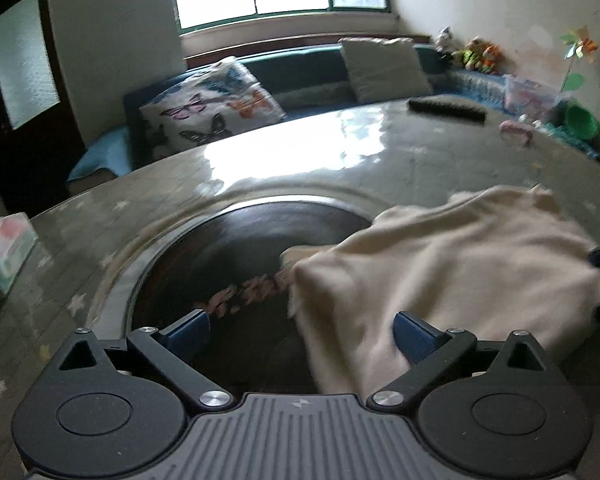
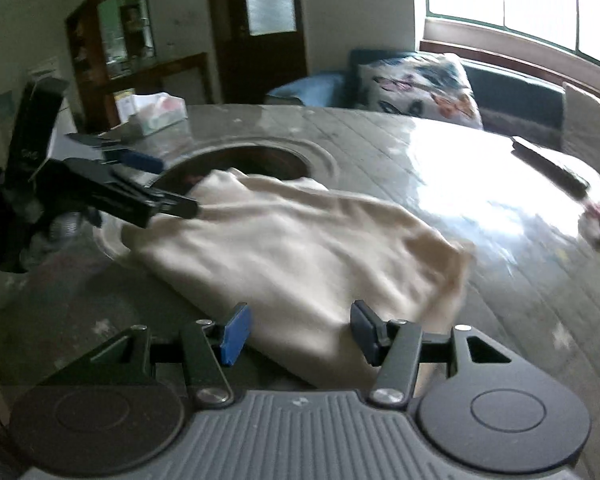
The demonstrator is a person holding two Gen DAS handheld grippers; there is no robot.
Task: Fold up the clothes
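A cream garment (image 1: 452, 276) lies bunched on the round table, partly over its dark centre well (image 1: 236, 256). In the left wrist view my left gripper (image 1: 302, 338) is open, its right pad resting at the cloth's near edge, nothing held. In the right wrist view the same garment (image 2: 300, 248) spreads ahead of my right gripper (image 2: 298, 334), which is open just above its near edge. The left gripper (image 2: 156, 184) shows at the left of that view, open at the cloth's far left corner. A patterned pink strip (image 1: 248, 292) lies in the well beside the cloth.
A glossy round table (image 1: 380, 152) with a tissue box (image 1: 4, 248) at its left edge, a dark remote (image 1: 446, 108) and a pink item (image 1: 516, 130) at the far right. A sofa with a butterfly cushion (image 1: 212, 104) stands behind.
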